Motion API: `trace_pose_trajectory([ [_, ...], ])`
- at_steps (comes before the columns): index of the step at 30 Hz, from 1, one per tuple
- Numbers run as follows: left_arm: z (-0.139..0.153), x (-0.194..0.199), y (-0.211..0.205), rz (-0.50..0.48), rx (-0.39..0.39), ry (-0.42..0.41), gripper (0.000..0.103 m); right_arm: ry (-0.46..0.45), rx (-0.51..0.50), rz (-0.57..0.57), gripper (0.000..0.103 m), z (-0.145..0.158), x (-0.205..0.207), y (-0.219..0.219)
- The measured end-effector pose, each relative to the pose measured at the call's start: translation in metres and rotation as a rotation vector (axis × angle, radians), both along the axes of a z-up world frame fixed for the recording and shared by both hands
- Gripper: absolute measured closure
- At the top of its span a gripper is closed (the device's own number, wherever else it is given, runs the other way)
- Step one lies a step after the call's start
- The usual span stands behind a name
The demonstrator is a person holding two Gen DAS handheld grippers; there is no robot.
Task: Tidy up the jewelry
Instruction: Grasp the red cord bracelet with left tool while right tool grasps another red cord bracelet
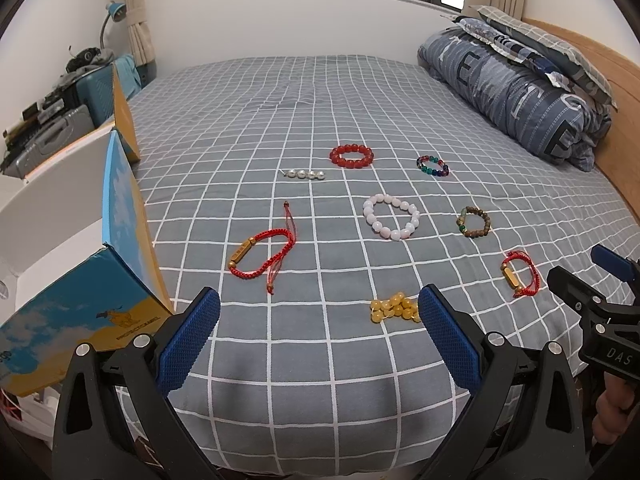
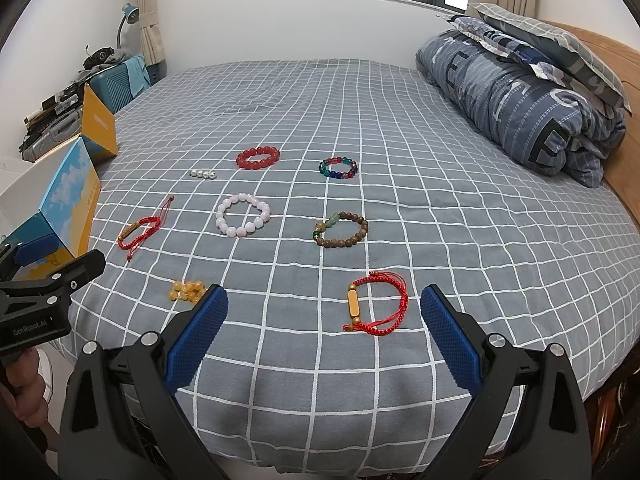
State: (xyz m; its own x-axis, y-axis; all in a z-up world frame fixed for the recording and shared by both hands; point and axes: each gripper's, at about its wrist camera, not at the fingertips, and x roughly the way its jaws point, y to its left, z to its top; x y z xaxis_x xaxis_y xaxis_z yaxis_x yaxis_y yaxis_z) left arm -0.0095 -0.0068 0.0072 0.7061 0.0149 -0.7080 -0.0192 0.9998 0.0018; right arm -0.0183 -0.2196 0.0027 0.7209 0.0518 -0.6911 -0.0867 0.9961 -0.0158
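Observation:
Several bracelets lie spread on the grey checked bed (image 1: 320, 380): a red bead ring (image 1: 351, 156), a pearl strand (image 1: 305, 175), a multicolour glass one (image 1: 432, 166), a pale pink ring (image 1: 391, 216), a brown wooden one (image 1: 474, 223), yellow beads (image 1: 394, 308), and two red cord bracelets (image 1: 262, 254) (image 2: 376, 308). My left gripper (image 1: 320, 304) hovers open at the bed's near edge, just short of the yellow beads. My right gripper (image 2: 324, 304) is open too, with the right-hand red cord bracelet lying just beyond its fingertips. Nothing is held.
An open blue-and-yellow cardboard box (image 1: 100, 280) stands at the bed's left edge. A folded blue quilt (image 1: 520, 92) and pillow sit at the head on the right. Suitcases and clutter (image 1: 60, 112) fill the far left corner.

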Motion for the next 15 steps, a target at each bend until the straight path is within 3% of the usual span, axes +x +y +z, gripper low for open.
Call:
trace_pose_trajectory([
  [5,-0.006,0.011,0.004,0.009,-0.014,0.013,0.006,0.012,0.003,0.000,0.010,-0.004,0.006,-0.003],
  [15,-0.037,0.072,0.021,0.055,-0.029,0.078,0.006,0.100,0.001,-0.015,0.010,-0.037,0.042,-0.015],
])
